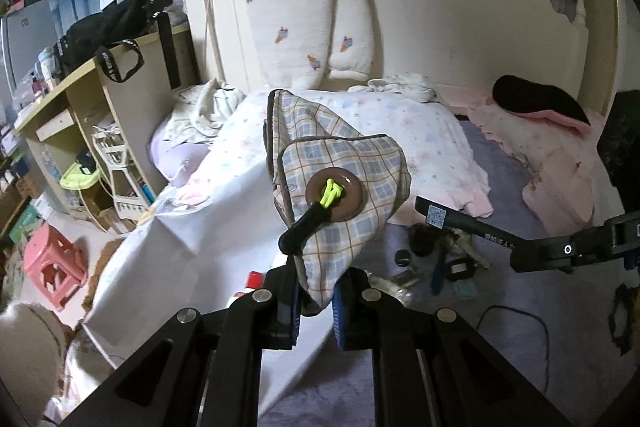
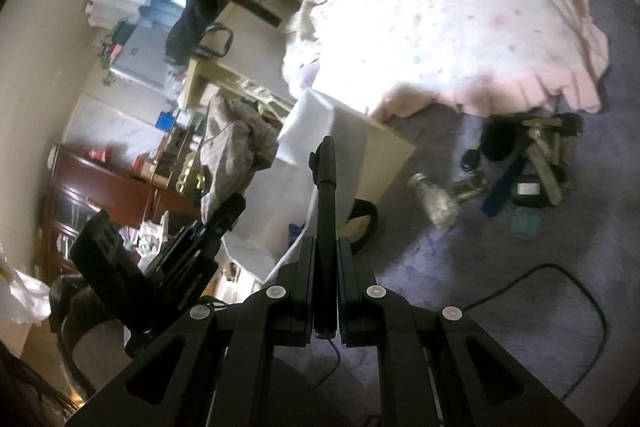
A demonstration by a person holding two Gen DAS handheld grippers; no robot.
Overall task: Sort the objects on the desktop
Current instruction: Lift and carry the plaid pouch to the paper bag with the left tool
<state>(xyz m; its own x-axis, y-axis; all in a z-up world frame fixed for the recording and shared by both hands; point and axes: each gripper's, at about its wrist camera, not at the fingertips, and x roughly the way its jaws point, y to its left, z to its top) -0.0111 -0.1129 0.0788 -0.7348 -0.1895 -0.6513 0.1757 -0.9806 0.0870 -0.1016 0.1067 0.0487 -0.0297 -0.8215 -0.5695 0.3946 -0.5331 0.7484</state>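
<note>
From the left wrist, the left tongs (image 1: 314,303) are clamped on the lower corner of a plaid pouch (image 1: 340,167) held up over the bed (image 1: 492,267), its brown toggle (image 1: 335,193) facing out. The right wrist view shows what that one barely catches: the right tongs (image 2: 326,267) closed on a black pen (image 2: 326,195) pointing away, with small clutter (image 2: 520,163) on the purple cover beyond.

The left tool (image 1: 314,307) pinches a hanging corner of the plaid pouch (image 1: 340,163), its round brown patch and green cord centred, while small clutter (image 1: 440,267) lies at four o'clock.
</note>
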